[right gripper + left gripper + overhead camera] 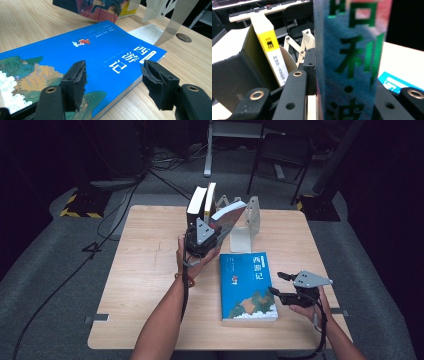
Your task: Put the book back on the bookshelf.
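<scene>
Left gripper (207, 231) fingers pinch a thick book (352, 57) by its spine (green lettering), held tilted above the table (150, 270) beside the white expanding book rack (247, 222). In the rack: two books upright, one black (196, 205), one with a yellow spine (270, 47). Right gripper (115, 75) fingers spread, unloaded, low over the near edge of the blue book (247, 287) lying flat on the table.

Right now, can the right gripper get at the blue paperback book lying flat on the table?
Probably yes: the right gripper hovers open just beside the blue paperback book, with nothing between them.
</scene>
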